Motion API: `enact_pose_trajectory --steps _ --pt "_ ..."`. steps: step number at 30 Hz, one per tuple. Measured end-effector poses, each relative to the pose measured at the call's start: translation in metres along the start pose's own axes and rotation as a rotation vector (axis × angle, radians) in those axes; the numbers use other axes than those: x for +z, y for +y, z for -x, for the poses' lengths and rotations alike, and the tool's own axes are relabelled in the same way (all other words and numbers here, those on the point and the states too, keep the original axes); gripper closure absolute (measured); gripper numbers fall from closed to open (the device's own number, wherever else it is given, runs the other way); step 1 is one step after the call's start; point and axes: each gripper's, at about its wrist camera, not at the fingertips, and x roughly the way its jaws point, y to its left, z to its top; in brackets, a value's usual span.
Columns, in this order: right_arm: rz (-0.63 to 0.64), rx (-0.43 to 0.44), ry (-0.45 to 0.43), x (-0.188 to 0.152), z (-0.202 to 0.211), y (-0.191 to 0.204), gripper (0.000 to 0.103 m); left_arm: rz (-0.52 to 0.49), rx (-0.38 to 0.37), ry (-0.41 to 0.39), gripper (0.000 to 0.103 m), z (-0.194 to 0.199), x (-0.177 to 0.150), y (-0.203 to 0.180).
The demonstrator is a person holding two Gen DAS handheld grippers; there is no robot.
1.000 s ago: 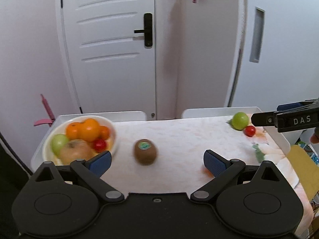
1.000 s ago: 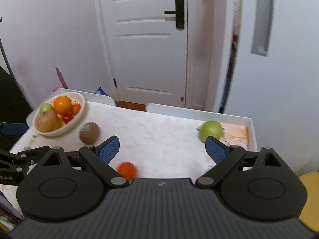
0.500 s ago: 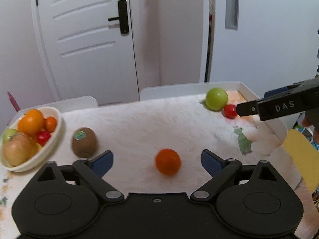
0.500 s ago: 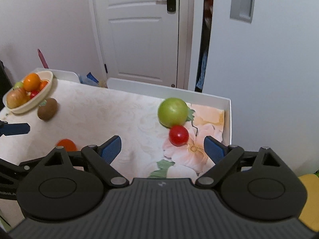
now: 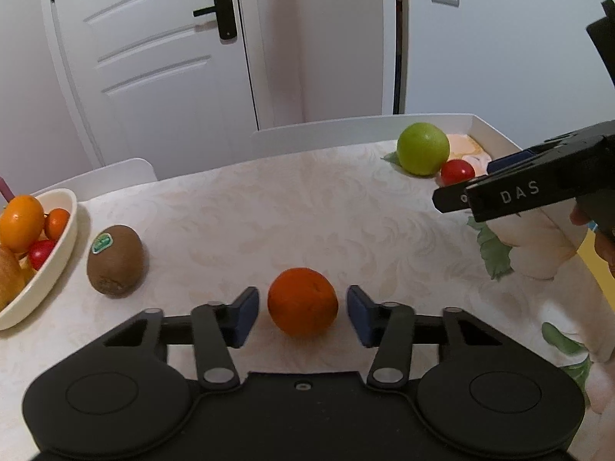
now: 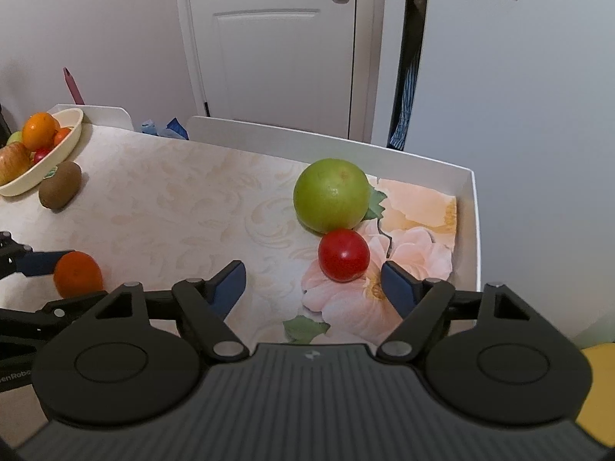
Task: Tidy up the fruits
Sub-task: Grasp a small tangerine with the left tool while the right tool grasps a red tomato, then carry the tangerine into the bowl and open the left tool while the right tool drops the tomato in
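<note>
We are straddling the orange with the left gripper, jaws wide, not touching. The right gripper, also wide, is facing the tomato just ahead, right of centre.

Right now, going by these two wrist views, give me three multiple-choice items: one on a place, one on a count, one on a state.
1. Where does the kiwi lie?
A. in the bowl
B. on the table beside the bowl
C. against the green apple

2. How many fruits lie on the table outside the bowl?
A. two
B. three
C. four

3. How does the left gripper stand?
A. open around the orange
C. shut and empty
B. shut on the kiwi

Answers:
1 B, the kiwi sits on the cloth just right of the bowl's rim.
2 C: kiwi, orange, green apple, red tomato.
3 A, gaps show on both sides of the orange between the pads.
</note>
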Motion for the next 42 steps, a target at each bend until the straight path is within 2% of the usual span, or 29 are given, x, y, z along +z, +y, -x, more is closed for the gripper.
enact_pose_trajectory --steps 2,6,10,17,20,22,24,34,42 --pt "-0.001 -0.002 0.005 0.0 -0.004 -0.001 0.014 -0.005 -0.002 -0.004 0.062 -0.001 -0.001 -0.001" --pt "-0.006 -0.011 0.008 0.001 -0.01 -0.001 0.019 -0.011 -0.003 -0.008 0.062 0.0 -0.001 0.0" --pt "-0.016 -0.022 0.015 0.002 -0.016 -0.002 0.027 -0.013 -0.009 -0.008 0.062 0.001 -0.002 0.001" --pt "-0.033 -0.037 0.0 0.005 -0.02 -0.004 0.034 -0.012 -0.016 -0.008 0.062 0.002 -0.002 0.001" --pt "-0.041 -0.048 -0.006 0.005 -0.02 -0.005 0.041 -0.012 -0.017 -0.009 0.062 0.002 -0.002 0.002" --pt "-0.044 -0.062 -0.01 0.005 -0.019 -0.006 0.053 -0.011 -0.018 -0.008 0.063 0.003 -0.002 0.002" --pt "-0.053 -0.067 -0.01 0.005 -0.017 -0.008 0.057 -0.009 -0.017 -0.007 0.063 0.004 -0.002 0.003" --pt "-0.107 -0.092 -0.008 0.002 0.012 -0.002 0.057 0.017 -0.021 -0.053 0.063 0.022 0.0 0.016" --pt "-0.127 -0.072 -0.009 0.003 0.053 0.03 0.057 0.033 -0.017 -0.067 0.063 0.05 0.012 0.032"
